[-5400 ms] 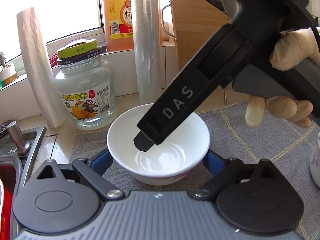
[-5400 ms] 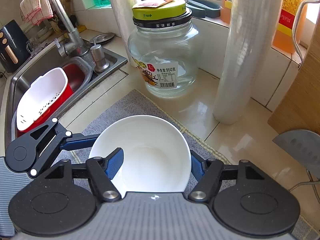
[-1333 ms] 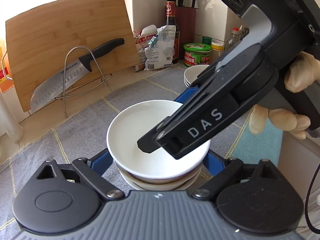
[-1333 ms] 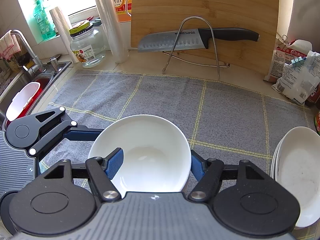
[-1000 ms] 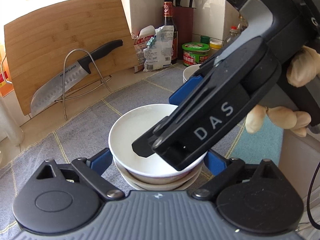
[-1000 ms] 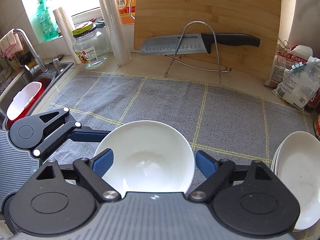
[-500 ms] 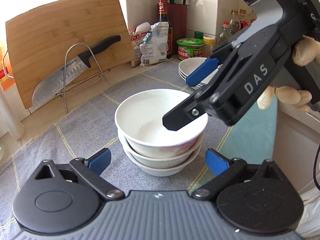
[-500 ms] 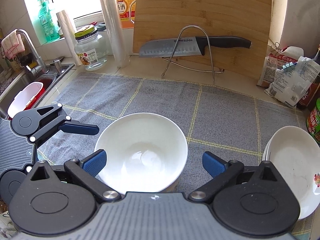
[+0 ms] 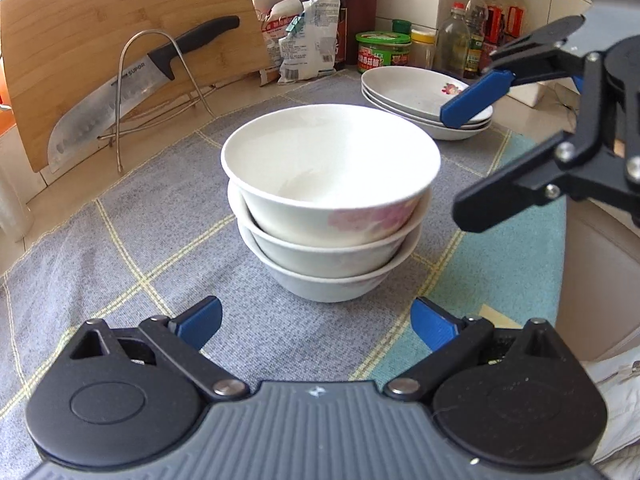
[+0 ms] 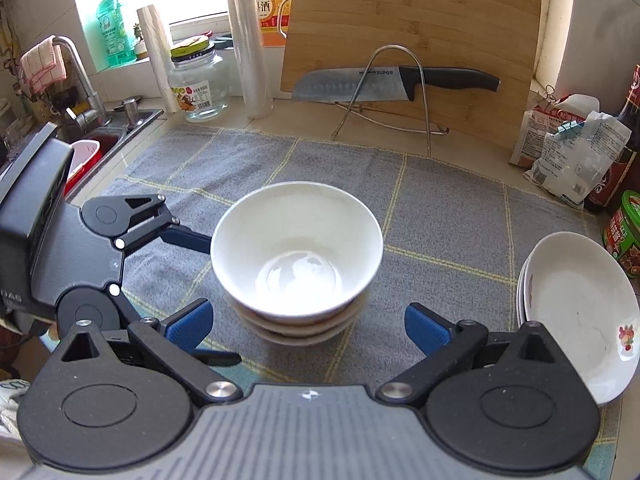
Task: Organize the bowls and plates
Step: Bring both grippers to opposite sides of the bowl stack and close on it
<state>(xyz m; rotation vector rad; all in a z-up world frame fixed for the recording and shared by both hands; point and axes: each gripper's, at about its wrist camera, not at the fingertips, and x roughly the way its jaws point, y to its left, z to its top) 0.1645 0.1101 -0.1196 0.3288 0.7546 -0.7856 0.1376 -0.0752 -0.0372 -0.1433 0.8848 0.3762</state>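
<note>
Right wrist view: right gripper (image 10: 307, 324) and left gripper (image 9: 316, 322) are both gaping wide, the bowl stack (image 10: 296, 264) sitting free ahead between the jaws; a careless withdrawal risks clipping and toppling it.

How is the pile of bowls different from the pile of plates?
The bowl stack is made of deep bowls with steep sides; the plate stack is made of shallow, wide plates. The bowl stack stands taller, while the plate stack sits low and flat. The bowl stack is in the middle of the grey mat; the plate stack sits near its edge, by the jars. Both are white, three high, with a flower print.
</note>
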